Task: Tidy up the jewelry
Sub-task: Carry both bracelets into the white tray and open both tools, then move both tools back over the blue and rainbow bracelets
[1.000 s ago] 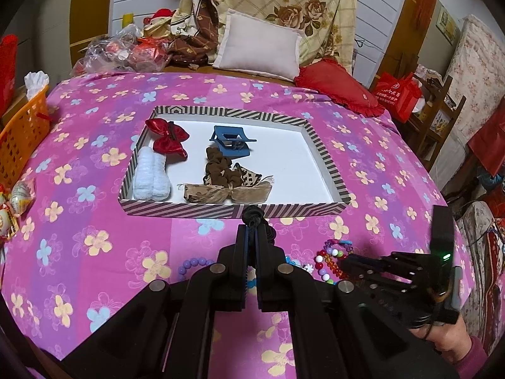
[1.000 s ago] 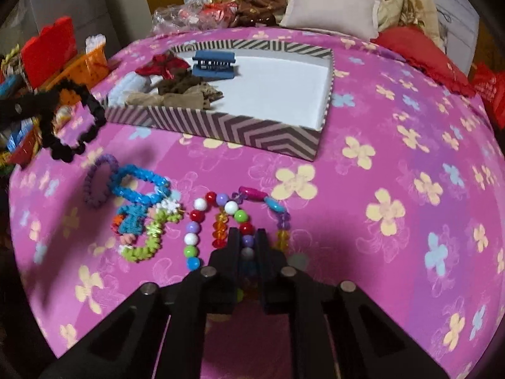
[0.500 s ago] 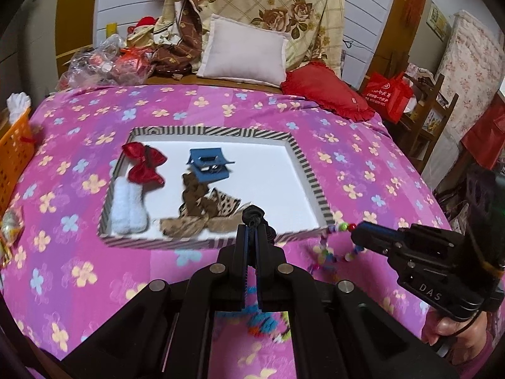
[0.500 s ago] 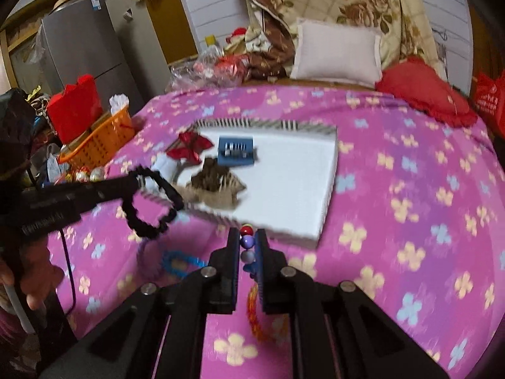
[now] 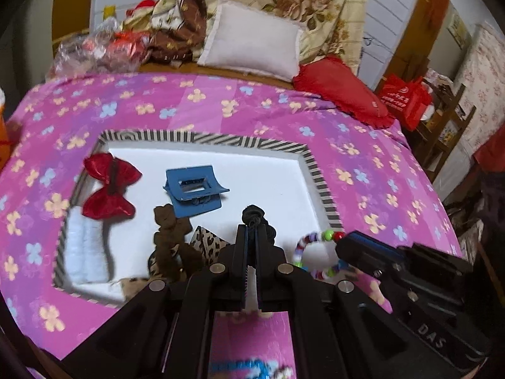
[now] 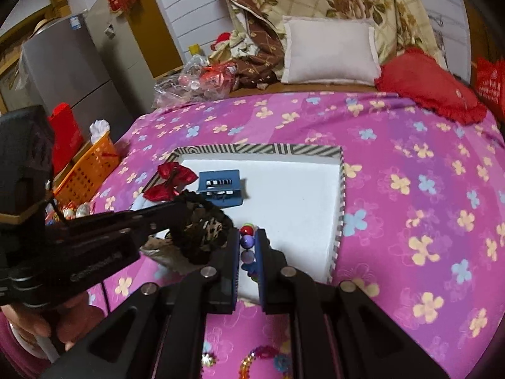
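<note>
- A black scrunchie [image 5: 252, 213] is pinched between the pressed-together jaws of the left gripper [image 5: 251, 230], at the lower centre of the left wrist view; only its bunched top is seen above the fingertips.
- In the right wrist view the same scrunchie [image 6: 202, 230] is seen as a dark ring hanging from the left gripper [image 6: 172, 213], which enters from the left edge, over the leopard-print items in the box.
- A bead bracelet [image 6: 247, 246] is clamped in the right gripper [image 6: 247, 240], with red, purple and blue beads stacked between the two fingers.
- In the left wrist view the bracelet [image 5: 312, 252] is seen as a multicoloured loop dangling from the right gripper [image 5: 342, 243] at the lower right, over the box's near right corner.
- A striped box [image 5: 318, 177] with a white floor is seen lying on the pink flowered bedspread [image 5: 363, 145].
- In the box, toward its left side, a red bow [image 5: 109, 186], a blue claw clip [image 5: 194, 191], a white fluffy piece [image 5: 86, 249], a brown scrunchie [image 5: 170, 230] and a leopard-print bow [image 5: 206, 243] are laid.
- More beaded bracelets [image 6: 262, 358] are seen on the bedspread at the bottom of the right wrist view, partly hidden by the gripper body.
- An orange basket [image 6: 91, 167] is seen at the left of the bed.
</note>
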